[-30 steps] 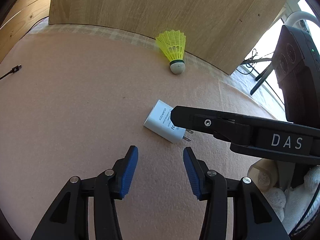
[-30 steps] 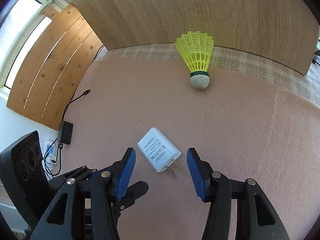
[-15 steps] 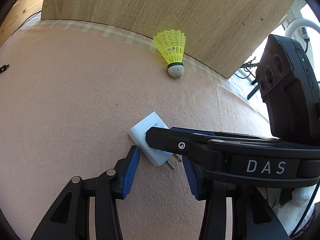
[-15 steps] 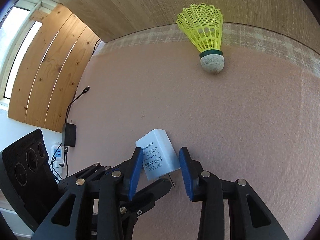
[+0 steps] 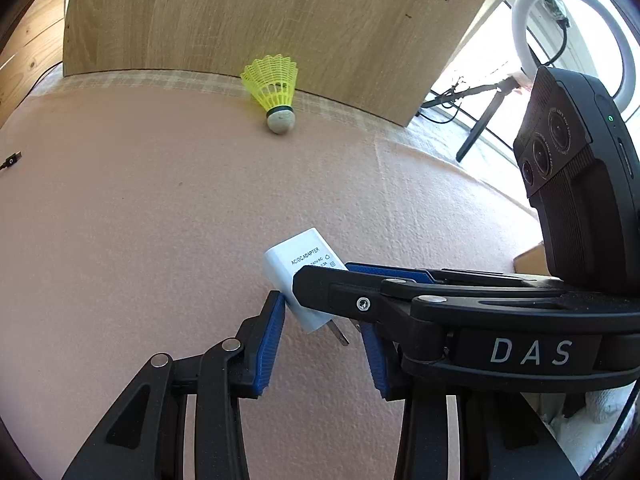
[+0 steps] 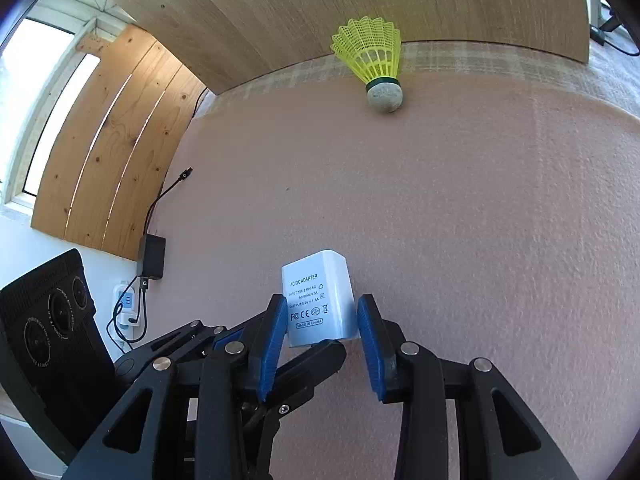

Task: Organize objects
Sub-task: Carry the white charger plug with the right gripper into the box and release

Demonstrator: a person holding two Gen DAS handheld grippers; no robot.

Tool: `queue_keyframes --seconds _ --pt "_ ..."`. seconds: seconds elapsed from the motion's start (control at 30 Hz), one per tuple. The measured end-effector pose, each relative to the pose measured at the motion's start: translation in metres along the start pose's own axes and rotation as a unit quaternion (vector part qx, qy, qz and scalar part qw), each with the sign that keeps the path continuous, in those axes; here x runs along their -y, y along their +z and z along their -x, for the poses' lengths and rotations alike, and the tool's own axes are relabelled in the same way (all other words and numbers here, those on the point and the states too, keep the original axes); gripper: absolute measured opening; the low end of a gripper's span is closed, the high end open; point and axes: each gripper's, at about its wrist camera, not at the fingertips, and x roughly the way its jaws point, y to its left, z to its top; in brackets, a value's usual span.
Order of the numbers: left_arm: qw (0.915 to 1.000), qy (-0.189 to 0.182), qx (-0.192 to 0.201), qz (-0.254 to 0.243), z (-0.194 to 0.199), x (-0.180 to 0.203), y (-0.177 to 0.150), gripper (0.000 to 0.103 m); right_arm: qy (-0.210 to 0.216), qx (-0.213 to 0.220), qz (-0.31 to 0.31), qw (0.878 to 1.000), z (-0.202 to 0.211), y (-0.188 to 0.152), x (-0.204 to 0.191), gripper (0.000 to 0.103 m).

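A white AC/DC adapter (image 6: 318,300) is held between the blue pads of my right gripper (image 6: 322,320), lifted off the pink mat, prongs toward the camera. In the left wrist view the adapter (image 5: 298,270) shows with the right gripper's finger (image 5: 360,298) across it. My left gripper (image 5: 324,340) is open just below and around the adapter; its left pad (image 5: 272,336) is close to the adapter's edge. A yellow shuttlecock (image 5: 276,88) lies at the mat's far edge by the wooden board; it also shows in the right wrist view (image 6: 374,62).
A pink mat (image 6: 480,220) covers the surface. A wooden board (image 5: 260,8) stands at the back. A black cable and charger (image 6: 152,252) lie at the mat's left edge. A ring light on a tripod (image 5: 532,40) stands at the right.
My right gripper closed on the adapter and lifted it off the mat, turning it upright. My left gripper moved in close under the adapter and stayed open.
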Motion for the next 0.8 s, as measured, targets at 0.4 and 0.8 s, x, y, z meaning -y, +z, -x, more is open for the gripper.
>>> queue_keyframes --seconds 0.4,0.8 --pt "0.9896 -0.063 -0.004 -0.129 0.019 0.163 -0.038 0.041 -0.042 0.113 -0.064 0.991 0.136 -0.094 0.055 0.033" --pt "0.9552 -0.152 -0.053 -0.249 -0.004 0.325 -0.101 0.041 -0.108 0.185 -0.159 0.964 0.248 -0.211 0.141 0.033"
